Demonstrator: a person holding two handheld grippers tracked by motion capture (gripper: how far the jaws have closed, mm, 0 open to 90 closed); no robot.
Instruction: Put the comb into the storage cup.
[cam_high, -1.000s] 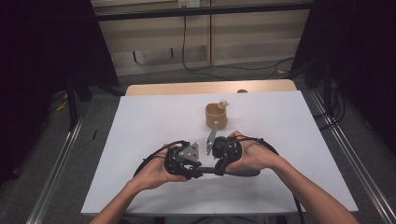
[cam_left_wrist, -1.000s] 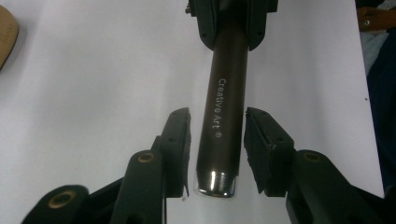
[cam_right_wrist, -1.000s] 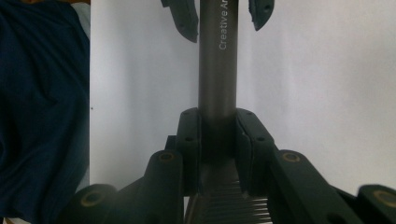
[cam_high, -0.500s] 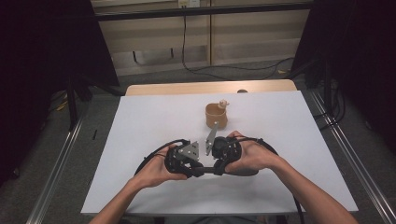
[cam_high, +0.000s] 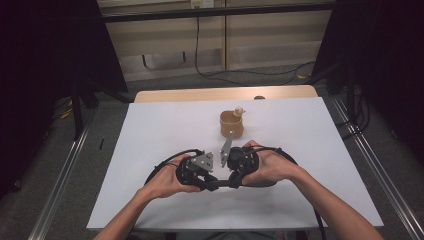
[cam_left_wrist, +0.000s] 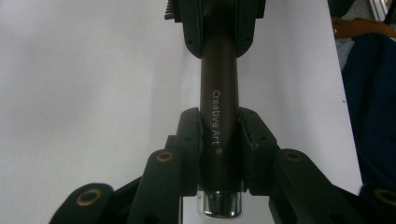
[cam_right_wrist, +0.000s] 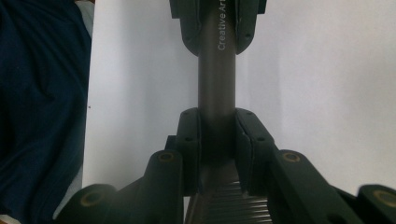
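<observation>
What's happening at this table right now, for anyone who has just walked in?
A person holds a two-jaw gripper in each hand, low over a white table. The left gripper and the right gripper face each other, both shut on the same dark brown pen printed "Creative Art", held between them. Behind the hands stands a small tan cup, apart from the grippers.

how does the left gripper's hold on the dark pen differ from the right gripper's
The left gripper clamps the dark pen at the end with the shiny silver tip and the "Creative Art" lettering. The right gripper clamps its other end, beside a ribbed section. In the high view the left gripper's grey plate lies flatter, while the right gripper's plate stands tilted up towards the brown cup. Both are shut on the pen, facing each other over the white table.
</observation>
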